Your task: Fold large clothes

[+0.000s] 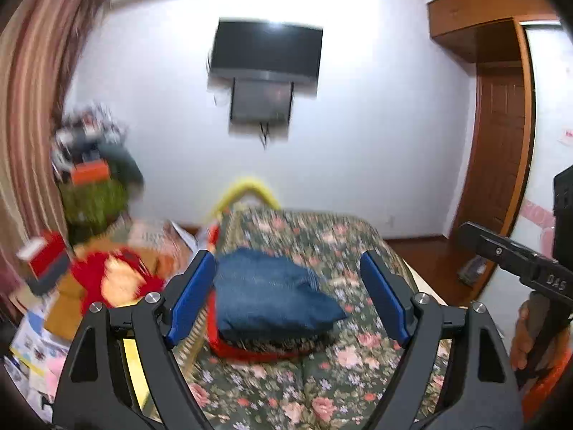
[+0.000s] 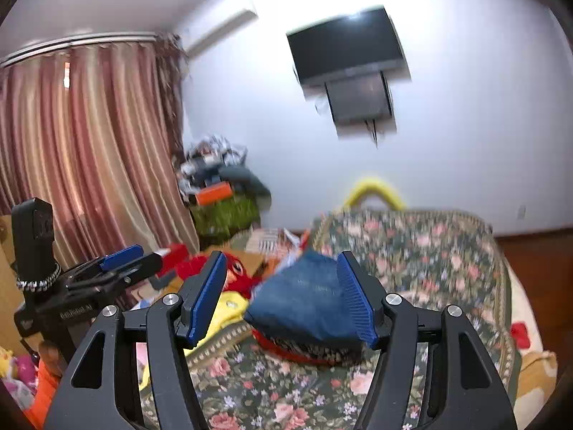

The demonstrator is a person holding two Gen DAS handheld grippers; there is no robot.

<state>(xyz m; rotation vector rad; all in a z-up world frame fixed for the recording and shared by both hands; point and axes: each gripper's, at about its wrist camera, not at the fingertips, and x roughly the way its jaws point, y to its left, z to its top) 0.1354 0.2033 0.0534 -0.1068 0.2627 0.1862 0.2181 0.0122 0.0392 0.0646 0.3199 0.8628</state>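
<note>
A folded blue denim garment (image 1: 272,294) lies on top of a small stack of folded clothes, a dark patterned one and a red one (image 1: 247,353), on the floral bedspread (image 1: 322,387). My left gripper (image 1: 290,297) is open and empty, raised above the bed with the stack seen between its blue pads. My right gripper (image 2: 283,301) is open and empty too, and the denim (image 2: 304,301) shows between its fingers. Part of the right gripper's body shows at the right edge of the left wrist view. The left gripper (image 2: 121,258) shows at the left of the right wrist view.
A red plush toy (image 1: 114,283), boxes and a heap of clutter (image 1: 93,165) lie left of the bed by the striped curtain (image 2: 82,150). A TV (image 1: 265,53) hangs on the far wall. A wooden door (image 1: 501,150) is at the right. A yellow cloth (image 2: 229,308) lies at the bed's left edge.
</note>
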